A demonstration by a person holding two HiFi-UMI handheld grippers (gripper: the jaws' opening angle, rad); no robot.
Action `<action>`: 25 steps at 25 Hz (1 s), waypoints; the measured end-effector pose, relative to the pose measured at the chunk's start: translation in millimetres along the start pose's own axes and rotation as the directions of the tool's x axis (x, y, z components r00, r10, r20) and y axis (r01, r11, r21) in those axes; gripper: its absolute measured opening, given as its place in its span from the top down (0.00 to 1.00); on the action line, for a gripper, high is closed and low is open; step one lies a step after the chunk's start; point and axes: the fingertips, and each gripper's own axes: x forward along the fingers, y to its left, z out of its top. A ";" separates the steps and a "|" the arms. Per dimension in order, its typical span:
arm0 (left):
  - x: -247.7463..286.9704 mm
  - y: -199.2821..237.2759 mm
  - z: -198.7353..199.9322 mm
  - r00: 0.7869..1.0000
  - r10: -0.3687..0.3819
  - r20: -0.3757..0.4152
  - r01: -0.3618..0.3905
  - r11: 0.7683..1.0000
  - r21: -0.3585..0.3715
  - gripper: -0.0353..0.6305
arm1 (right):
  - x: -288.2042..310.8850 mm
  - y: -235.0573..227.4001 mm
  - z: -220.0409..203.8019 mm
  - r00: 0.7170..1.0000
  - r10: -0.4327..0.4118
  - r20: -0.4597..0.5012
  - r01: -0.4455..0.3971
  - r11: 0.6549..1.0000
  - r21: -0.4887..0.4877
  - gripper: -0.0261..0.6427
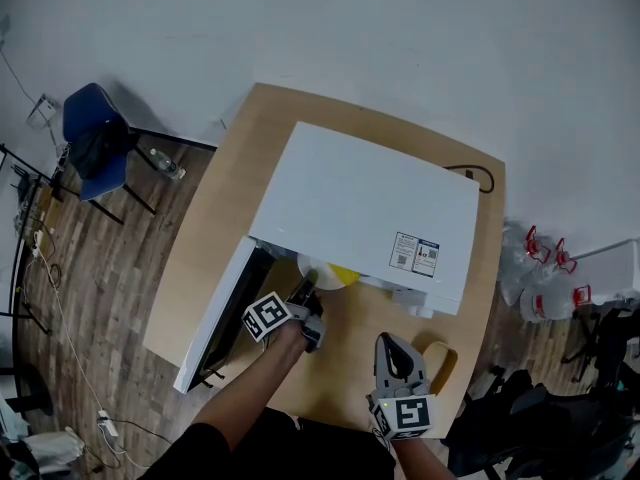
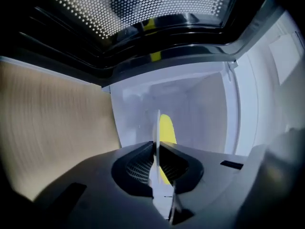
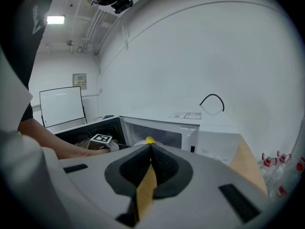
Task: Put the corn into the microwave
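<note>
A white microwave [image 1: 370,208] stands on the wooden table [image 1: 220,218] with its door [image 1: 215,318] swung open to the left. My left gripper [image 1: 305,293] is shut on the rim of a white plate [image 1: 318,273] that carries the yellow corn [image 1: 345,275], right at the oven's mouth. In the left gripper view the plate [image 2: 157,128] stands edge-on between the shut jaws, the corn [image 2: 167,128] behind it and the white cavity [image 2: 200,104] ahead. My right gripper [image 1: 392,340] is shut with nothing in it, hanging over the table in front of the microwave [image 3: 190,125]; the corn [image 3: 150,140] peeks over its jaws.
The door's perforated window [image 2: 143,8] hangs close above my left gripper. A tan oval object [image 1: 440,358] lies beside my right gripper. A black cable [image 1: 480,176] sits behind the microwave. On the floor are a blue chair [image 1: 95,138] and red-capped jugs [image 1: 545,268].
</note>
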 end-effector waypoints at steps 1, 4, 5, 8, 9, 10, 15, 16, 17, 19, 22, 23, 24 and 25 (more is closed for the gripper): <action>2.5 2.2 1.4 1.000 0.001 0.004 -0.001 1.000 -0.004 0.92 | 0.8 0.3 0.2 1.000 0.002 0.000 -0.002 1.000 0.000 0.87; 8.6 8.5 2.9 1.000 0.008 0.013 -0.008 0.999 -0.034 0.92 | 2.3 0.6 -0.4 1.000 0.009 -0.001 -0.009 1.000 -0.010 0.87; 10.1 10.5 2.7 1.000 0.011 0.017 -0.010 0.999 -0.047 0.92 | 2.3 0.5 -1.2 1.000 0.007 -0.006 -0.007 1.000 -0.013 0.87; 14.0 15.4 3.1 0.999 0.023 0.023 -0.022 0.998 -0.059 0.92 | 2.2 -0.8 -6.7 1.000 -0.005 -0.016 0.005 1.000 -0.009 0.87; 15.9 16.0 3.6 0.999 0.025 0.023 -0.024 0.998 -0.054 0.92 | 2.3 -1.3 -7.9 1.000 -0.007 -0.018 0.007 1.000 -0.008 0.87; 18.2 15.8 3.9 0.999 0.026 0.022 -0.025 0.998 -0.049 0.92 | 2.4 -1.7 -8.8 1.000 -0.008 -0.020 0.008 1.000 -0.007 0.87; 28.2 15.8 3.6 0.999 0.043 0.020 -0.042 0.999 -0.032 0.92 | 1.6 -1.6 -13.7 1.000 -0.004 -0.029 0.004 1.000 -0.008 0.87; 29.6 17.2 3.4 0.999 0.049 0.019 -0.048 0.998 -0.032 0.92 | 1.6 -1.8 -13.7 1.000 -0.006 -0.028 0.006 1.000 -0.005 0.87; 30.9 18.5 3.3 0.998 0.055 0.019 -0.055 0.998 -0.034 0.92 | 1.6 -2.0 -13.1 1.000 -0.008 -0.027 0.008 1.000 -0.001 0.87; 33.2 19.7 2.7 0.998 0.065 0.016 -0.064 0.997 -0.038 0.92 | 1.1 -2.3 -10.1 1.000 -0.014 -0.024 0.015 1.000 0.005 0.87; 36.6 19.7 2.5 0.997 0.072 0.016 -0.071 0.997 -0.037 0.92 | -1.2 -3.5 -11.5 1.000 -0.019 -0.025 0.019 1.000 0.011 0.87; 38.3 19.4 2.9 0.997 0.073 0.019 -0.072 0.997 -0.037 0.92 | -1.7 -4.0 -12.9 0.999 -0.018 -0.027 0.018 1.000 0.013 0.87; 40.5 18.7 3.1 0.997 0.074 0.021 -0.073 0.997 -0.037 0.92 | -2.0 -4.5 -13.8 0.999 -0.018 -0.029 0.018 1.000 0.015 0.87; 42.8 17.5 3.3 0.997 0.075 0.022 -0.074 0.997 -0.034 0.92 | -2.3 -5.0 -14.4 0.999 -0.019 -0.031 0.020 1.000 0.017 0.87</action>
